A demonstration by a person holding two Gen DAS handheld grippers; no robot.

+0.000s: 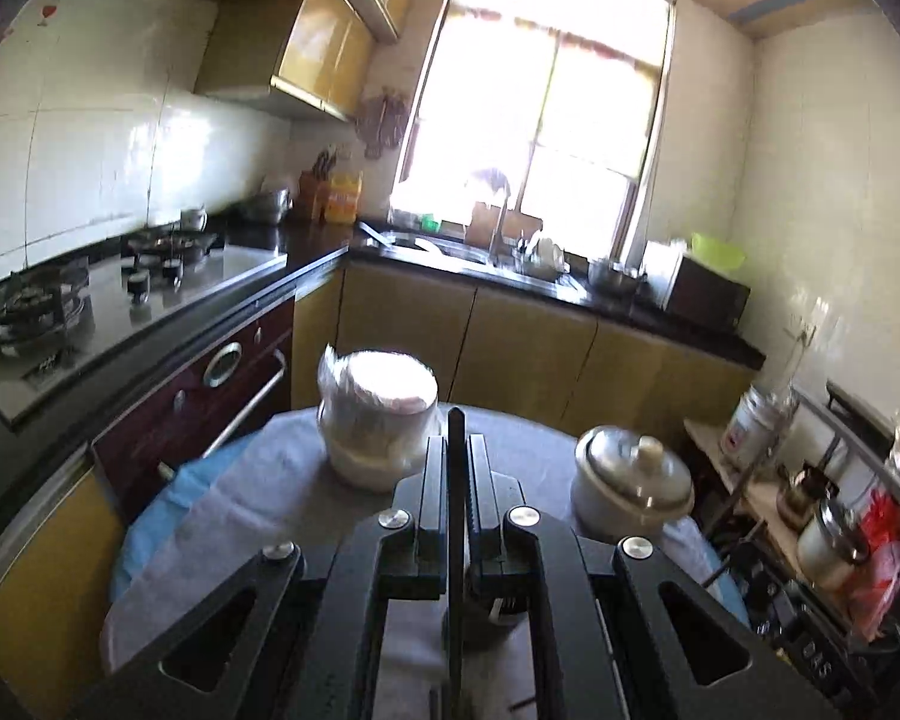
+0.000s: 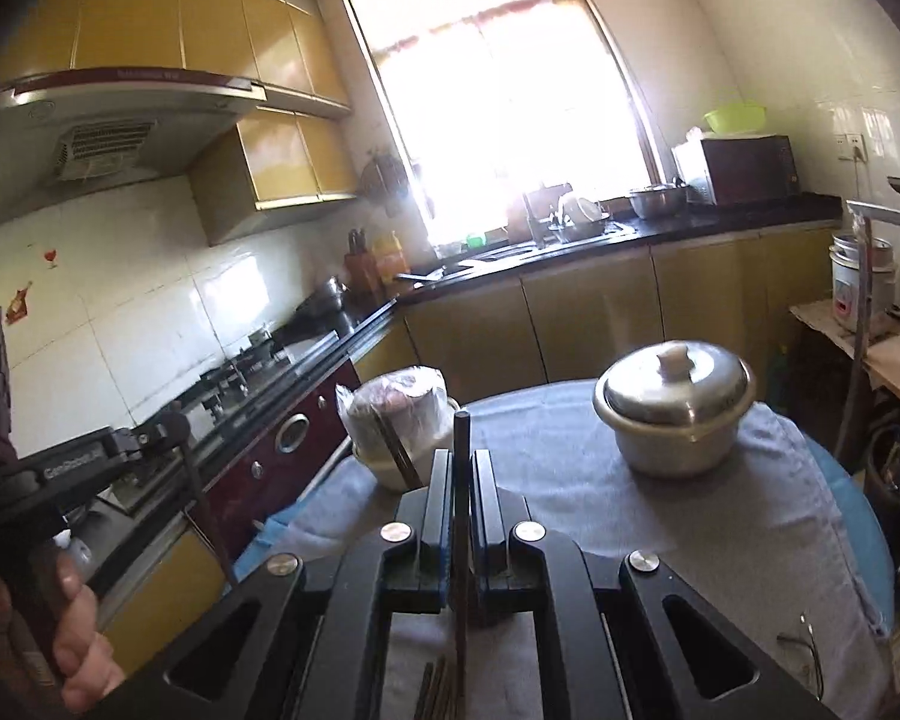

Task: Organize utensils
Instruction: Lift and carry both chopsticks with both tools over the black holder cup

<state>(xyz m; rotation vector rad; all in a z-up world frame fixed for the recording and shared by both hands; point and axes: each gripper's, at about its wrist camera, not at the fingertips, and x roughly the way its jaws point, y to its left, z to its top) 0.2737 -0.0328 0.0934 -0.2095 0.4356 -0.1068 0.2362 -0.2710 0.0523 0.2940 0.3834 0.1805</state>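
In the left wrist view my left gripper is shut on a thin dark chopstick that stands upright between the pads, its tip poking above them. My right gripper is likewise shut on a dark chopstick held upright. Both hang above a round table covered with a grey cloth. Several more chopsticks lie on the cloth under the right gripper. At the left of the right wrist view a hand holds the left gripper, with its chopstick hanging down.
A plastic-wrapped white container stands at the table's far left and a lidded metal pot at its far right. Beyond are a gas stove, a sink counter under a bright window, and a cluttered rack on the right.
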